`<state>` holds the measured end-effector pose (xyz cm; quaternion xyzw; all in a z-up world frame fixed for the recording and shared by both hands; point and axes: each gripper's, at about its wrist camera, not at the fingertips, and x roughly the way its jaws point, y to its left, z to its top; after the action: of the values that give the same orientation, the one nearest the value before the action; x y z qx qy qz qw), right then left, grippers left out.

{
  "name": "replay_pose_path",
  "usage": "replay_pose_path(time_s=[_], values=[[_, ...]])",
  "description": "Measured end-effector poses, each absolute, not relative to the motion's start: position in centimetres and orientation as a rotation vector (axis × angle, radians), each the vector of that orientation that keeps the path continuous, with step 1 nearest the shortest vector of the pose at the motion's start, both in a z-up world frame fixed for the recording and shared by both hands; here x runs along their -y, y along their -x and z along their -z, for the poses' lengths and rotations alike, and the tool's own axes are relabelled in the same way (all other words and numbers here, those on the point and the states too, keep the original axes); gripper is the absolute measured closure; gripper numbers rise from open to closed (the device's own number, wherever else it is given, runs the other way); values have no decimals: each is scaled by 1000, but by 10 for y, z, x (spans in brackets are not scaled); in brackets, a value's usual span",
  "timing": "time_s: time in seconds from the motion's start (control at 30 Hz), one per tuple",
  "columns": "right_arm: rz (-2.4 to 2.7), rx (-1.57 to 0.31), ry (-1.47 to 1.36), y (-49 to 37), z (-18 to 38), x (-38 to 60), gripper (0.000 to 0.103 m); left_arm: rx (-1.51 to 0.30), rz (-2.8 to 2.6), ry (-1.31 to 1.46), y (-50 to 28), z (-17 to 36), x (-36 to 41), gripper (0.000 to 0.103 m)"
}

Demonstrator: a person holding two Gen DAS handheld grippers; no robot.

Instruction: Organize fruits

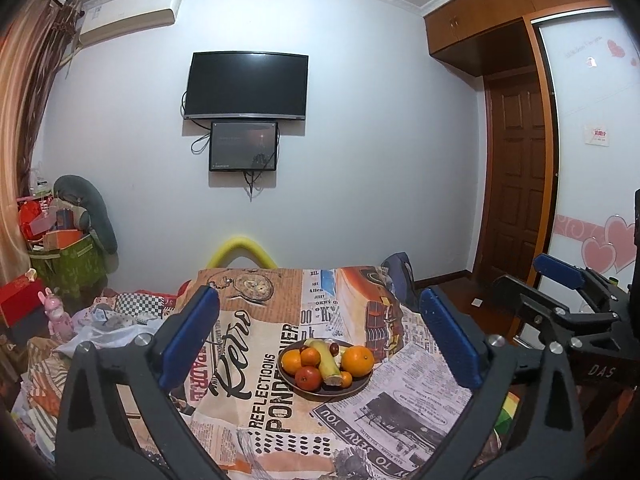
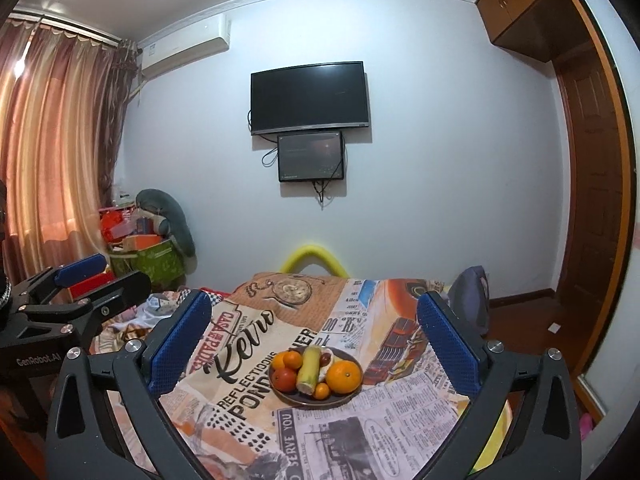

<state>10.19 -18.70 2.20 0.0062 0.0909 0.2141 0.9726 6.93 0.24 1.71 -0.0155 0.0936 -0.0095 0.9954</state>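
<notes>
A dark plate [image 1: 320, 393] of fruit sits on the table's printed cloth [image 1: 256, 360]. It holds a large orange [image 1: 357, 361], smaller oranges [image 1: 310, 357], a red fruit [image 1: 308, 377], a yellow-green banana [image 1: 327, 362] and small dark red fruits [image 1: 333, 347]. My left gripper [image 1: 320, 338] is open and empty, held back above the plate. The plate also shows in the right wrist view [image 2: 316, 400], with the large orange [image 2: 343, 377] and banana [image 2: 309, 370]. My right gripper [image 2: 314, 340] is open and empty, also held back from the plate. Each gripper appears at the other view's edge [image 1: 560, 280] [image 2: 80, 280].
A yellow foam chair back [image 1: 241, 251] rises behind the table. A dark bag [image 1: 400, 276] hangs at the far right corner. Cluttered boxes and a green bin [image 1: 68, 260] stand at the left. A TV [image 1: 246, 86] hangs on the wall; a wooden door [image 1: 516, 176] is at the right.
</notes>
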Motion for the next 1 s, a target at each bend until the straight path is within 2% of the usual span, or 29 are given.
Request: replay_pose_path(time_s=[1.0], values=[[-407, -172, -14, -94, -25, 189, 0, -205, 48, 39, -73, -17, -5, 0]])
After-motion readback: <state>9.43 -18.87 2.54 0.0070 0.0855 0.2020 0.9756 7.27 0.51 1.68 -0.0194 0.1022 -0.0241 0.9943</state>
